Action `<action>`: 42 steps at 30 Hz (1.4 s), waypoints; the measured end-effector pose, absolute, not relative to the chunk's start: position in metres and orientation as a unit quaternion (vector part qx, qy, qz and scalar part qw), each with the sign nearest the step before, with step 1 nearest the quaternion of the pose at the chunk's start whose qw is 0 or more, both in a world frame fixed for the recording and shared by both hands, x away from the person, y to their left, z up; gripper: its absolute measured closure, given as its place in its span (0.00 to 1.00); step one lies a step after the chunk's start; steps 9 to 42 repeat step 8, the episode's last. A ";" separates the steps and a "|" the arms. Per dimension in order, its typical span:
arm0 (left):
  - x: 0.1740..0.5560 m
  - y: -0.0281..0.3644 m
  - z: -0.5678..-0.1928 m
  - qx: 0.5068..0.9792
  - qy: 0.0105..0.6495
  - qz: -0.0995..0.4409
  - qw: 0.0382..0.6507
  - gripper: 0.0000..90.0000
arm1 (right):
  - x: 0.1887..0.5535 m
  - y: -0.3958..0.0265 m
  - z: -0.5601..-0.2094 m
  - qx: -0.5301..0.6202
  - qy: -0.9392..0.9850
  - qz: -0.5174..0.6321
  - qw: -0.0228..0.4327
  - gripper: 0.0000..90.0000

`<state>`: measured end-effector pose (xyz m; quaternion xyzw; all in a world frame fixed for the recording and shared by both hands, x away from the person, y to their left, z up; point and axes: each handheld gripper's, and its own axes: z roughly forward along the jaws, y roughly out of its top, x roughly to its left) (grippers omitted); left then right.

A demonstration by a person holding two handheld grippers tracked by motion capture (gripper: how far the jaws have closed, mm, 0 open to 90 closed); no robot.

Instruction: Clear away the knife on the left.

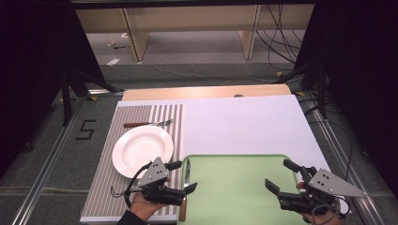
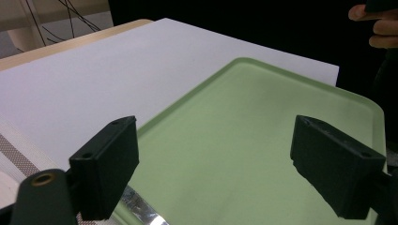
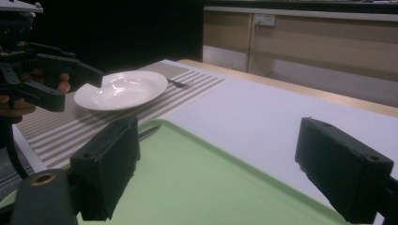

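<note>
Overhead, surface: a white tabletop (image 1: 244, 122) is seen, with a pale wooden edge along its far side.
Placemat: a grey and white striped mat (image 1: 117, 140) is laid over the table's left part.
Room: grey floor, pale wooden furniture legs and loose black cables are seen beyond the table; dark curtains stand at both sides.
Tray: a pale green tray (image 1: 234, 187) is set on the near middle of the table, bare inside.
Plate: a white plate (image 1: 141, 147) rests on the mat, left of the tray.
Fork: a fork (image 1: 148, 124) lies on the mat just beyond the plate.
Knife: a knife (image 1: 184, 187) lies along the tray's left rim.
Left gripper (image 1: 182, 177): held with jaws wide apart and nothing between them, above the knife at the tray's left edge, just beside the plate.
Right gripper (image 1: 281, 174): held with jaws wide apart and nothing between them, over the tray's right side, well apart from the plate.
</note>
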<state>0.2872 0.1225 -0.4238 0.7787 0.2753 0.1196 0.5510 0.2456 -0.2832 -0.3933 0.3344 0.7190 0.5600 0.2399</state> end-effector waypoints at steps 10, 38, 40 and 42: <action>0.288 0.119 -0.425 0.784 0.272 0.112 0.546 0.17 | 0.246 -0.283 -0.393 0.337 0.719 0.560 0.239 0.17; 0.288 0.119 -0.425 0.784 0.272 0.112 0.546 0.17 | 0.246 -0.283 -0.393 0.337 0.719 0.560 0.239 0.17; 0.288 0.119 -0.425 0.784 0.272 0.112 0.546 0.17 | 0.246 -0.283 -0.393 0.337 0.719 0.560 0.239 0.17; 0.288 0.119 -0.425 0.784 0.272 0.112 0.546 0.17 | 0.246 -0.283 -0.393 0.337 0.719 0.560 0.239 0.17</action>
